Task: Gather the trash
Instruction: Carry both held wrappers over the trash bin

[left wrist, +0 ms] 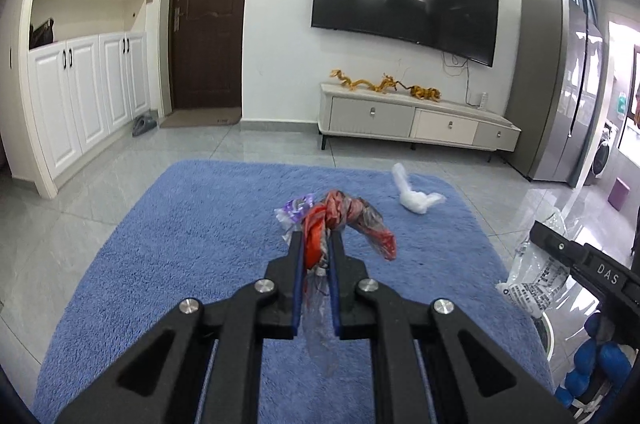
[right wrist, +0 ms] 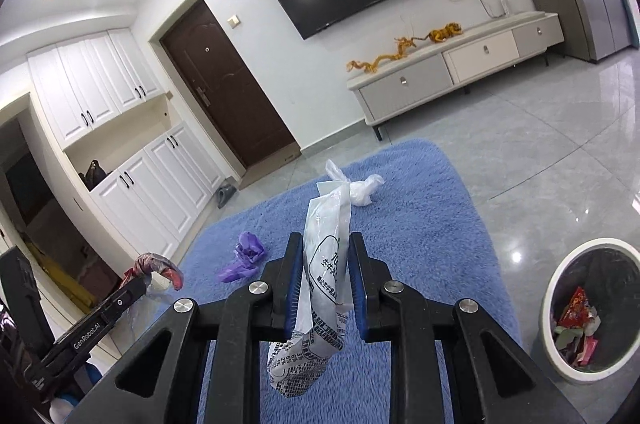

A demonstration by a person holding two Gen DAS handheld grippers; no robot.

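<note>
The blue rug [left wrist: 208,248] lies on a grey tiled floor [right wrist: 560,160], with bare tile along its left, far and right edges. Beyond its far edge stand the TV cabinet [left wrist: 416,122] against the wall and the brown door [left wrist: 208,24] to the left; white cupboards [left wrist: 80,96] line the left side. The bin [right wrist: 592,312] stands on the tile just off the rug's right edge, its mouth open and wrappers inside.

The left gripper [left wrist: 316,240] is held above the rug, pointing toward the TV wall, its two fingers closed on a twisted red wrapper [left wrist: 344,216] that sticks out past the tips and droops to the right. The right gripper [right wrist: 324,244] is tilted, also above the rug, its fingers clamped on a white printed wrapper [right wrist: 320,272] that stands up between them and hangs below. In the right wrist view the left gripper sits at the lower left, well apart from the bin.

A white plastic bag [right wrist: 360,190] lies on the rug near its far edge. A purple bag [right wrist: 244,258] lies on the rug toward the left.
</note>
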